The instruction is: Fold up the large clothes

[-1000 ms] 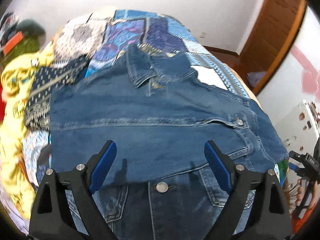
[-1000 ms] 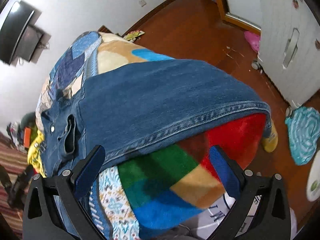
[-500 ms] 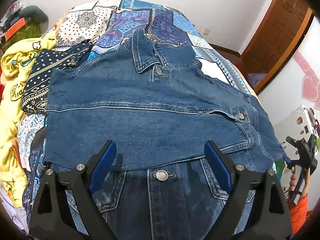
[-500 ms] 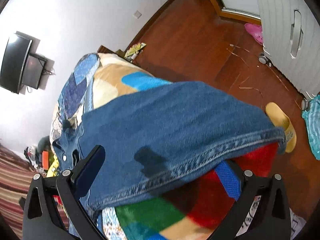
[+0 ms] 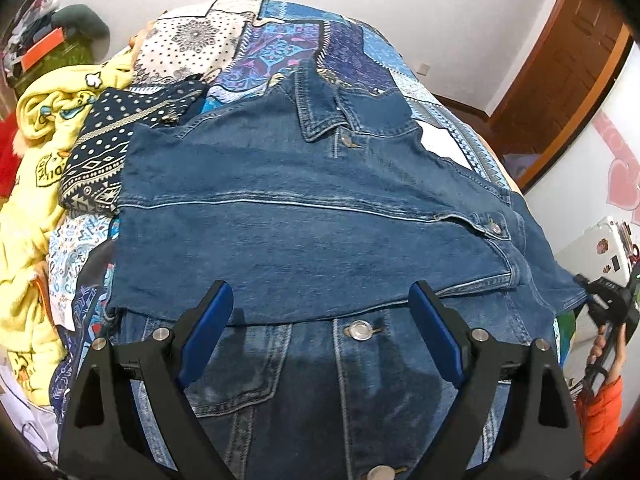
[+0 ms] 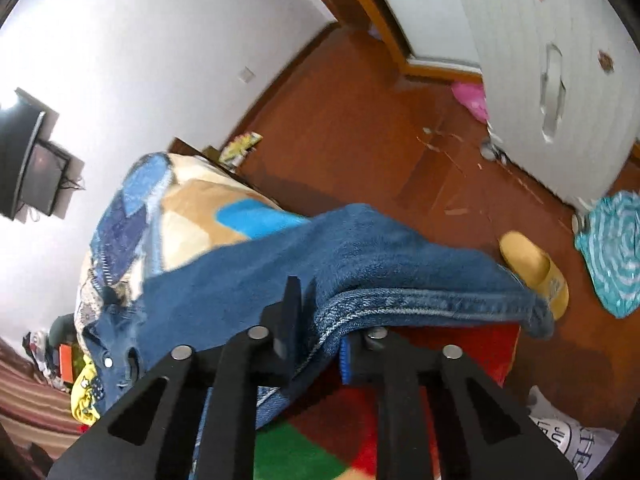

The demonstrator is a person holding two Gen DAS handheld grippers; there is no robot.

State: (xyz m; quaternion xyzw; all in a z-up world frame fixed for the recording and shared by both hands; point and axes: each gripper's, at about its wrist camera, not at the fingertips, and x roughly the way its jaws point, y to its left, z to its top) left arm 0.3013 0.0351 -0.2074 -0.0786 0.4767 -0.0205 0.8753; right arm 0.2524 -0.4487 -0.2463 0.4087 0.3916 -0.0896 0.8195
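A blue denim jacket point(image 5: 312, 216) lies spread on the patchwork bed cover point(image 5: 288, 40), collar toward the far end, with one sleeve folded across its front. My left gripper point(image 5: 320, 320) is open and empty, hovering over the jacket's buttoned front. In the right wrist view the jacket's side point(image 6: 360, 264) hangs over the bed edge. My right gripper point(image 6: 320, 332) is shut on the jacket's stitched hem and lifts it off the colourful blanket point(image 6: 440, 360).
A yellow garment point(image 5: 36, 184) and a dark patterned cloth point(image 5: 108, 148) lie heaped at the bed's left. The wooden floor point(image 6: 360, 128) holds a yellow slipper point(image 6: 536, 272), a teal mat point(image 6: 612, 252) and a white wardrobe point(image 6: 560, 60). A wooden door point(image 5: 560, 80) stands right.
My right gripper has closed on the jacket's hem at the bed edge and raised it. My left gripper stays open and has pulled back slightly over the jacket.
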